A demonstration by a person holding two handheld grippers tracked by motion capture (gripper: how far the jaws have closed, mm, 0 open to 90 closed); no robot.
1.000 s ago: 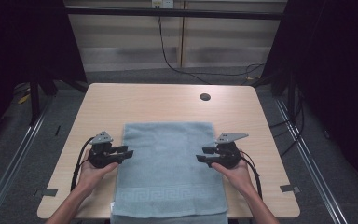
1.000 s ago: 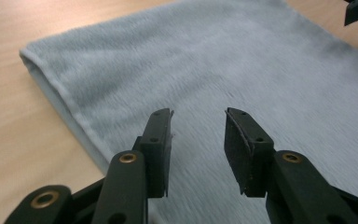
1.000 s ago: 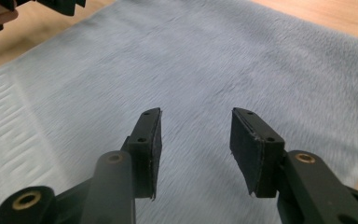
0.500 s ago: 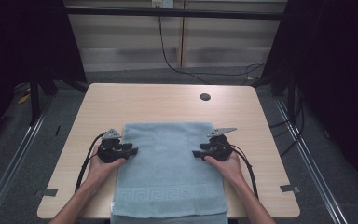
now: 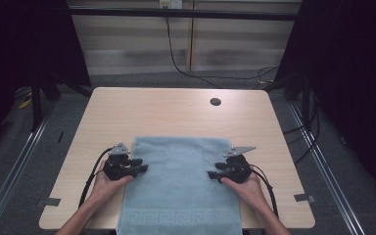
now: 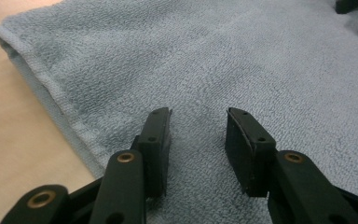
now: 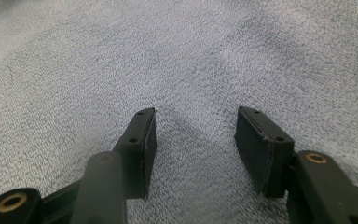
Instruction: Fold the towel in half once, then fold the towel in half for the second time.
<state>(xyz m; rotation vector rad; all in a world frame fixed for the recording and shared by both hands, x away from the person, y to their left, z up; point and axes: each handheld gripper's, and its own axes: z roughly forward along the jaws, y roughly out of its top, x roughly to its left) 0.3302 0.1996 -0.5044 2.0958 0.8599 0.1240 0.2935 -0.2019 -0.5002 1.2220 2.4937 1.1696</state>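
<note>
A pale blue terry-cloth towel lies flat on the light wooden table, its near end hanging over the front edge. The left gripper sits low over the towel just inside its left hem, jaws partly open and holding nothing. The right gripper, jaws having just been opening, stands parted above the right side, nothing between them.

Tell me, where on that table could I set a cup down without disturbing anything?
The table's far half, between the towel's far edge and the small round hole, is bare. Narrow strips run beside the towel. The near middle is crowded: left claw and right claw sit there.
</note>
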